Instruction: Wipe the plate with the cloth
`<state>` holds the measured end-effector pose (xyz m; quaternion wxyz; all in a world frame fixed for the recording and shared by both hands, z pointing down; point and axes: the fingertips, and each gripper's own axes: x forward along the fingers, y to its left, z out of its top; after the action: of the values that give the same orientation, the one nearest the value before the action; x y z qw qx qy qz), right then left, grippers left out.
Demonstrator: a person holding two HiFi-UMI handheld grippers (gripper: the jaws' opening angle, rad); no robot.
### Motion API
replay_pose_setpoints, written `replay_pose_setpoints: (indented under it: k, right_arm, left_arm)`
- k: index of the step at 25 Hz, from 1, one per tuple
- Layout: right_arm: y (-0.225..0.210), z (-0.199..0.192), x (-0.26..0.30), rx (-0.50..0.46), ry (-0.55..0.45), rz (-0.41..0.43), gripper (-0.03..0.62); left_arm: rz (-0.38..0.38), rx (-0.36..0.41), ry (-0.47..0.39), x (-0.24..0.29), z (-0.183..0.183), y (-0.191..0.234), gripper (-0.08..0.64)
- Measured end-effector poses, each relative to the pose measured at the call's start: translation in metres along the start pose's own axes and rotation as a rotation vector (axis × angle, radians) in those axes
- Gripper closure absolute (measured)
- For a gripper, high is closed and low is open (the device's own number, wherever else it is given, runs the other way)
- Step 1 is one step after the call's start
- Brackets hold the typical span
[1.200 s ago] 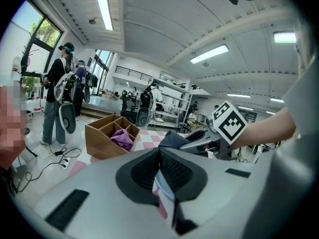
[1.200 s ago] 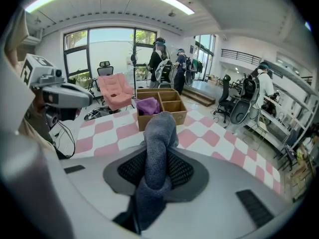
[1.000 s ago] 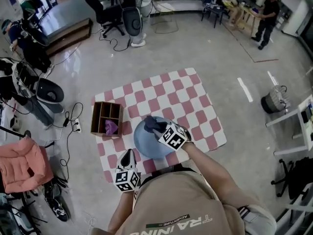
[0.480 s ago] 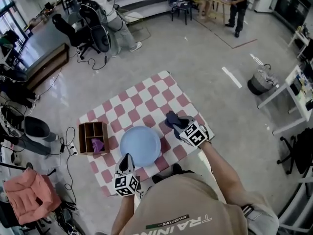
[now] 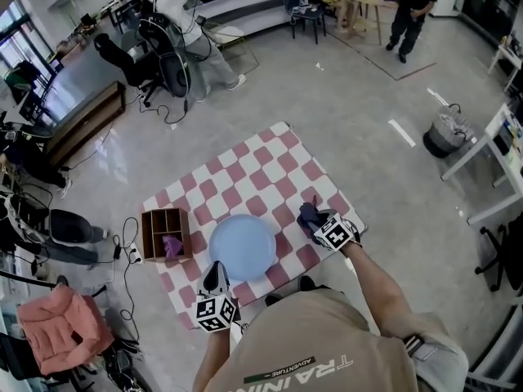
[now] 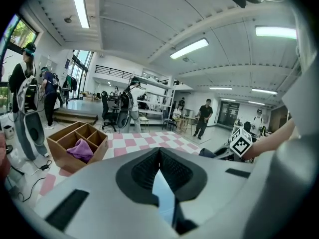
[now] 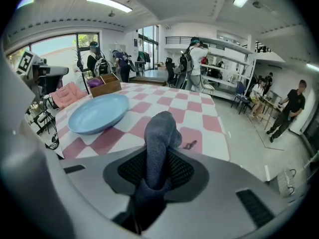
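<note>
Head view: the blue plate [image 5: 242,247] lies flat on the checkered mat [image 5: 245,178], just left of frame centre. The left gripper [image 5: 216,272] meets its lower-left rim, while the right gripper [image 5: 315,220] is right of centre, apart from the plate and over the mat. It carries the dark cloth [image 5: 308,212]. A wooden box [image 5: 155,219] with a purple rag [image 5: 172,244] stands just left of the plate, at the mat's edge. Left gripper view: the jaws stand nearly together, with a thin blue sliver filling the gap at lower centre. This is judged to be the plate rim, pinched so that the plate cannot slide under wiping pressure. Right gripper view: the jaws are clamped on the cloth at centre frame. A bunched end projects past the tips, which leaves a soft working face ahead of the hard jaws. The plate [image 7: 98,113] lies at centre left, clear of the cloth, with its hollow face up and open to access. Assessment: the cloth is not on the plate. The next stroke requires carrying the right gripper toward the plate and laying the projecting end into the hollow.
</note>
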<state>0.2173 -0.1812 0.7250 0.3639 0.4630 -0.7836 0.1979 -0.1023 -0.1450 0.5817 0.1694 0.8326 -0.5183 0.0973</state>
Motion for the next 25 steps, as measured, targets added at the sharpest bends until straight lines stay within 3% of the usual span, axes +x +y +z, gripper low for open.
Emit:
replay_pose_setpoints:
  k: [4, 6, 12, 16, 19, 25]
  right_arm:
    - [0.001, -0.027, 0.014, 0.054, 0.058, 0.003, 0.461]
    - [0.000, -0.030, 0.018, 0.068, 0.069, -0.006, 0.417]
    - [-0.002, -0.009, 0.011, 0.049, 0.034, -0.027, 0.377]
    - [0.008, 0.045, -0.020, 0.022, -0.130, -0.034, 0.381]
    - [0.029, 0.097, -0.047, -0.011, -0.324, -0.010, 0.500]
    - [0.101, 0.155, -0.086, -0.079, -0.549, 0.152, 0.544]
  left_arm:
    - [0.042, -0.023, 0.005, -0.014, -0.007, 0.007, 0.545]
    - [0.062, -0.036, 0.006, -0.022, -0.011, 0.012, 0.545]
    - [0.106, -0.075, 0.001, -0.033, -0.022, 0.026, 0.545]
    - [0.100, -0.078, -0.015, -0.032, -0.018, 0.023, 0.545]
    - [0.092, -0.069, -0.034, -0.026, -0.009, 0.022, 0.545]
    - [0.089, -0.065, -0.081, -0.025, 0.012, 0.024, 0.545]
